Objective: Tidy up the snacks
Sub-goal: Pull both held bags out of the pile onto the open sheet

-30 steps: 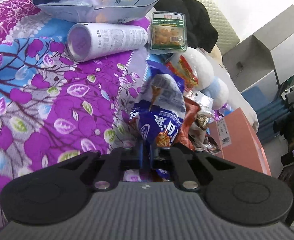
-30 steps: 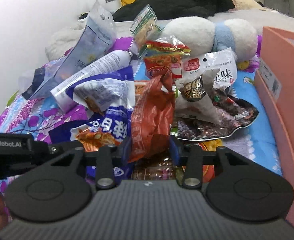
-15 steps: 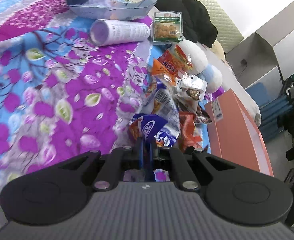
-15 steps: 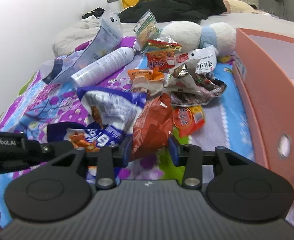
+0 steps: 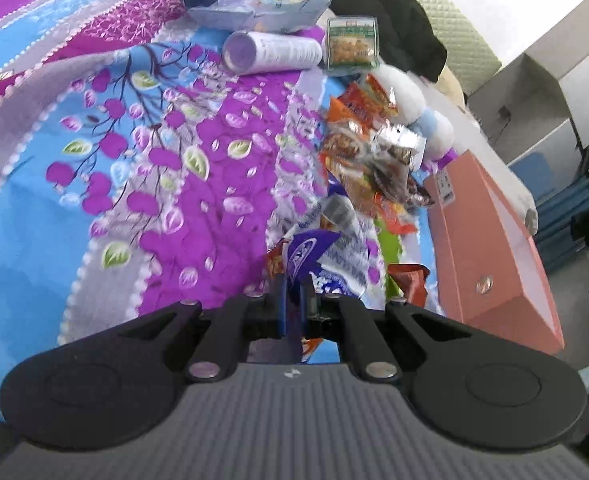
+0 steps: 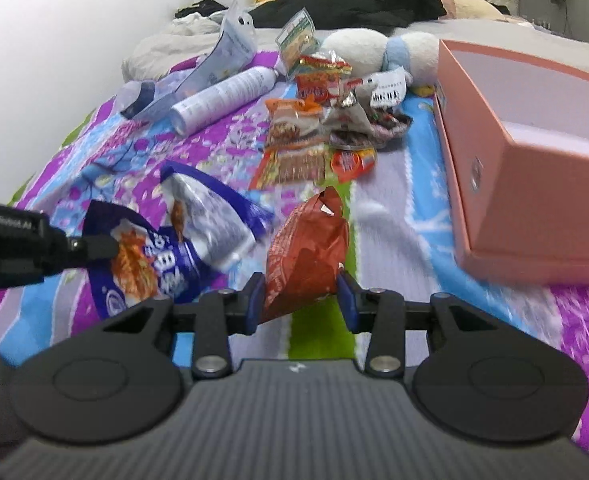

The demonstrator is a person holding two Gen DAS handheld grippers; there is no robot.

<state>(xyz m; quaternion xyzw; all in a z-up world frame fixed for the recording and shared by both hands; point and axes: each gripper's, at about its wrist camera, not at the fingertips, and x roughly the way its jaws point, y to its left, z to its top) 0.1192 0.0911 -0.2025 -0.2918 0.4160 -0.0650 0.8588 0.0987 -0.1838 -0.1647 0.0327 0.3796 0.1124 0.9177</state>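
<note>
My left gripper (image 5: 292, 294) is shut on the edge of a purple-blue noodle snack bag (image 5: 328, 236), which hangs above the flowered bedspread (image 5: 174, 168). In the right wrist view that gripper (image 6: 108, 246) comes in from the left, pinching the same bag (image 6: 174, 248). My right gripper (image 6: 300, 300) is shut on a crumpled red snack bag (image 6: 308, 244), its blue pads pressing both sides. An open pink box (image 6: 534, 184) lies to the right of it. A pile of snack packets (image 6: 306, 132) lies farther back on the bed.
A white bottle (image 6: 222, 98) and a torn silvery pouch (image 6: 230, 48) lie at the back left. A white and blue plush toy (image 6: 378, 50), a green packet (image 6: 296, 38) and black clothing (image 6: 354, 0) sit behind the pile. A wall runs along the left.
Both grippers have drawn back from the snack pile and risen slightly, each carrying its bag. The pile now lies farther off and more of the pink box shows.
</note>
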